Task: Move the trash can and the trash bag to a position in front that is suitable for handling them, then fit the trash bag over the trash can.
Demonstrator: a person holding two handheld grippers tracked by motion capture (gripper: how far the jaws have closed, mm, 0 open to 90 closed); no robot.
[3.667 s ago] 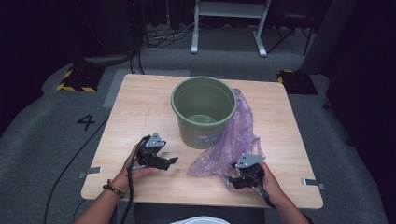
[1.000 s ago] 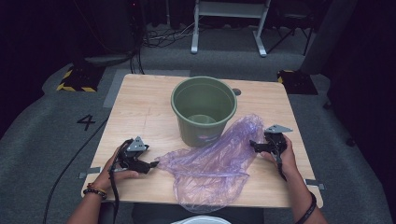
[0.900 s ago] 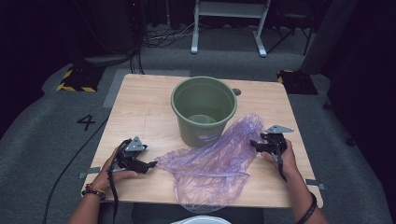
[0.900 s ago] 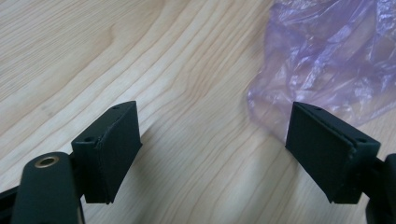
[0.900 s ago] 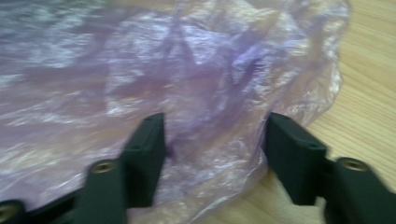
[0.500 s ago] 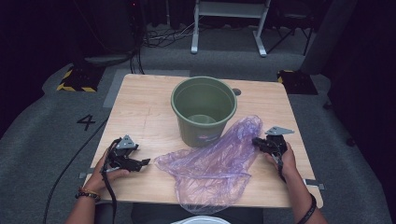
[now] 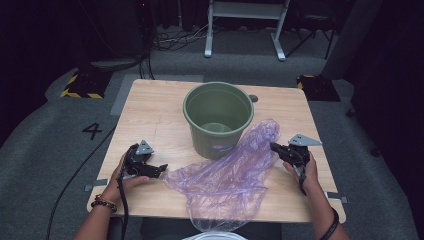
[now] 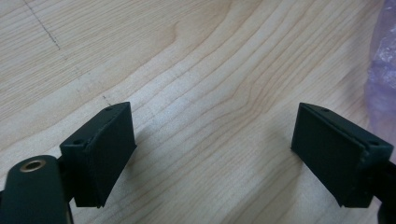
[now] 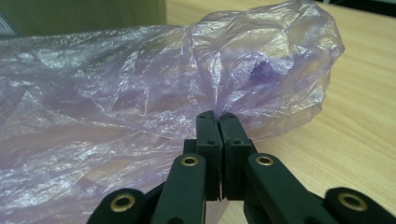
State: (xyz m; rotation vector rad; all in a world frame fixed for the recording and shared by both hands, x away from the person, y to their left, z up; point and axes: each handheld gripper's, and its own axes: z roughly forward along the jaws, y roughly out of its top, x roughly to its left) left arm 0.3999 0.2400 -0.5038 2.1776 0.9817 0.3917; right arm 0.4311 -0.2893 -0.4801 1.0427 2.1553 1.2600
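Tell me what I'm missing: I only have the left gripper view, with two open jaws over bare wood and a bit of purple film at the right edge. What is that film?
Observer: It is a purple plastic bag lying spread on the table in front of a green bucket.
Operator: Is the other gripper doing anything with it?
Observer: Yes. The right gripper has its jaws shut on a fold of the bag at the bag's right end.
Operator: And my left gripper, is it touching the bag?
Observer: In the high view the left gripper sits just beside the bag's left edge, jaws open with nothing between them; I cannot tell whether the tips touch the film.
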